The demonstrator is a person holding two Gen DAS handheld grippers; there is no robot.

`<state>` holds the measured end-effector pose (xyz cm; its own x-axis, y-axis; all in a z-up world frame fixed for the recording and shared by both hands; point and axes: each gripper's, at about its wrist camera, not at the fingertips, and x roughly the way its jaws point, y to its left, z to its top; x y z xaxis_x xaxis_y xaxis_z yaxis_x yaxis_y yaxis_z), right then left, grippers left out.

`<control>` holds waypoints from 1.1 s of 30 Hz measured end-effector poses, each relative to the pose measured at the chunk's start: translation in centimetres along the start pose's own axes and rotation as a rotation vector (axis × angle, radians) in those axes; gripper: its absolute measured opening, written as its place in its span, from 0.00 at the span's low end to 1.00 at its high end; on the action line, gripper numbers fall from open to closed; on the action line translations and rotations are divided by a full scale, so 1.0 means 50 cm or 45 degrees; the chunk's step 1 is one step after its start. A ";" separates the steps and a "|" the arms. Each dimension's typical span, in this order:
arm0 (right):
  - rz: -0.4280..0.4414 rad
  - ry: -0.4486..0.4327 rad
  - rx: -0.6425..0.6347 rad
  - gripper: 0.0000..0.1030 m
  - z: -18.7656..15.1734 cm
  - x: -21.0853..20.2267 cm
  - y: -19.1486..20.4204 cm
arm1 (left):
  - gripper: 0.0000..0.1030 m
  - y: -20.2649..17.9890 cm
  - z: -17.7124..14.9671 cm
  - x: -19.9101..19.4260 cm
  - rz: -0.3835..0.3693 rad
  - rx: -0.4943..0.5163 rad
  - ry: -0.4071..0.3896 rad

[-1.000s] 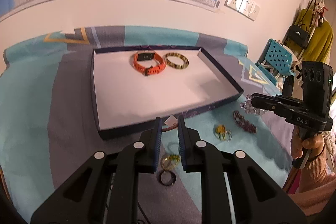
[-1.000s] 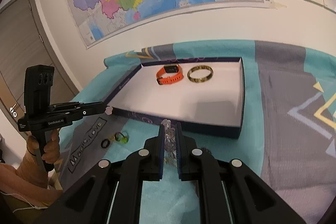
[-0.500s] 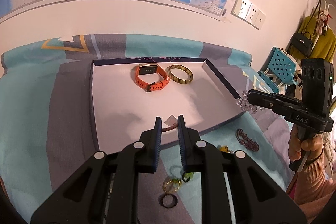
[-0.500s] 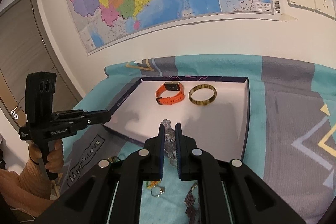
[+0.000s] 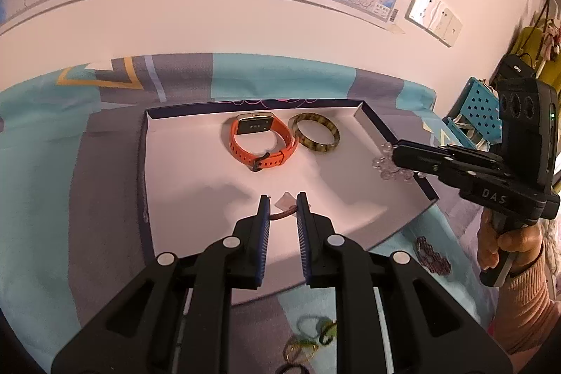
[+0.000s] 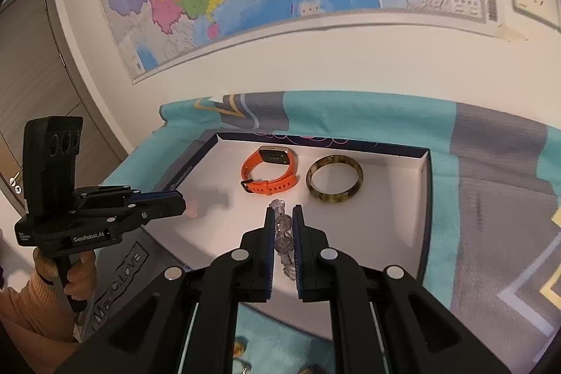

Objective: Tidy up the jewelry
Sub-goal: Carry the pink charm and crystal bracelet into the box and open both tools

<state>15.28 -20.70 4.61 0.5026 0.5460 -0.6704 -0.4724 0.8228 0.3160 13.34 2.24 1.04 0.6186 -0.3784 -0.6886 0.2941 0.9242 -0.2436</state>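
Left gripper [image 5: 283, 203] has advanced from the cloth to over the tray [image 5: 182, 170], pinching a thin reddish cord bracelet [image 5: 282, 215] with a pale tag. Mid-tray, the orange watch [image 5: 261, 142] and mottled bangle [image 5: 315, 136] lie touching, undisturbed. Right gripper [image 6: 282, 216] has likewise crossed the rim, clamped on a clear bead bracelet [image 6: 283, 232]. Judgement: both pieces are carried in and ready for release; the rings [image 5: 308, 337] on the cloth remain outstanding.
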 end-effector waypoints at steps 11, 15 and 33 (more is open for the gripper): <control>-0.019 0.076 -0.006 0.08 0.025 0.073 -0.011 | 0.15 0.002 0.025 0.059 0.041 0.006 0.054; -0.031 0.103 -0.013 0.08 0.033 0.096 -0.013 | 0.15 0.002 0.032 0.074 0.054 0.008 0.073; -0.122 0.200 -0.051 0.08 0.047 0.150 -0.012 | 0.18 0.011 0.046 0.135 0.102 -0.009 0.136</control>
<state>21.06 -16.74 0.97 0.4290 0.4315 -0.7936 -0.4576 0.8613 0.2209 19.34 0.08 -2.18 0.5585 -0.2962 -0.7748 0.2417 0.9517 -0.1895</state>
